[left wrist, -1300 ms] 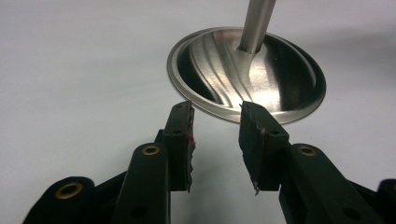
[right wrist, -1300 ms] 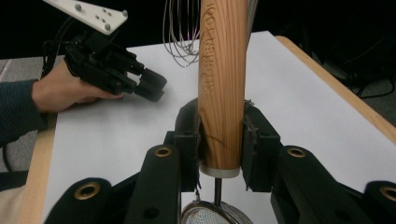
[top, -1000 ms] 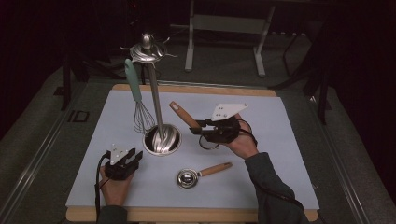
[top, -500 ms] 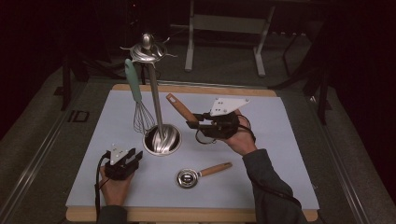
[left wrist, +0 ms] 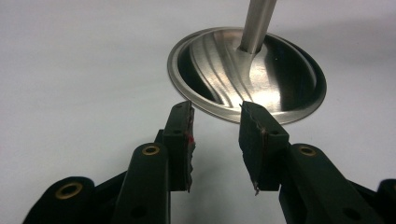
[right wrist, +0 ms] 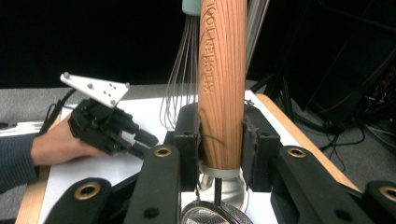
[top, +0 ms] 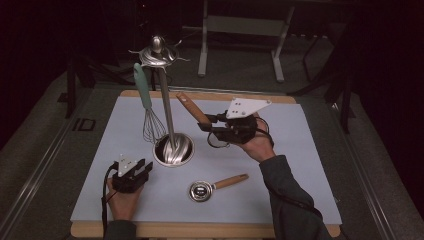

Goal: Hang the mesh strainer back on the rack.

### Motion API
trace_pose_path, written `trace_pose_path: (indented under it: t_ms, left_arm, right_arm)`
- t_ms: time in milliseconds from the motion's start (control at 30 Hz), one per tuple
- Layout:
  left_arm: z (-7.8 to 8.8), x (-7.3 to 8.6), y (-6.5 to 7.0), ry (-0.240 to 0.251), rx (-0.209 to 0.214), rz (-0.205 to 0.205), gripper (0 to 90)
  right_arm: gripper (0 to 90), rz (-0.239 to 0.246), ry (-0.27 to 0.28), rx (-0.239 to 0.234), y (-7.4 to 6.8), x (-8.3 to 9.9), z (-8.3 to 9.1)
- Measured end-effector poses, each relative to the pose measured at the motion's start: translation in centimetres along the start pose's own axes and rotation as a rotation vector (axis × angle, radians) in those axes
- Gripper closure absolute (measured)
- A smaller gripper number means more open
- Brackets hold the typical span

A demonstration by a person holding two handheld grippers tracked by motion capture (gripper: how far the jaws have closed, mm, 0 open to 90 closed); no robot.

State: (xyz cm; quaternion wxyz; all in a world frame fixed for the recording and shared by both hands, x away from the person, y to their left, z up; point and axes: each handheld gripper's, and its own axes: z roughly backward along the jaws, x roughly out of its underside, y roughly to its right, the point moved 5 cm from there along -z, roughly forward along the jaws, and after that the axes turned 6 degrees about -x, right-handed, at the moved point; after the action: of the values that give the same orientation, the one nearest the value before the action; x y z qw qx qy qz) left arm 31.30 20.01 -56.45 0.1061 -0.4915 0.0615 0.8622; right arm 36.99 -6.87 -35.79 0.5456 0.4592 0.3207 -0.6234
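right tool pinches wooden handle aloft, forearm angled inward; left tool spread, resting

Tall steel utensil stand w/ hanging teal-handled whisk blocks mat centre; small wood-handled steel strainer lies near front. Right side of pale mat prob. open.

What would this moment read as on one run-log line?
right gripper: shut on wooden-handled strainer, raised beside rack | left gripper: open, resting by rack base | whisk: hung
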Motion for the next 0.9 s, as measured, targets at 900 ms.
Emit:
trace_pose_path:
  t_ms: [900]
  left_arm:
    - [0.0, 0.0, 0.0, -0.002, 0.001, 0.000, 65.0]
  right_arm:
    - [70.6, 0.048, 0.093, 0.007, 0.1, -5.6, -0.3]
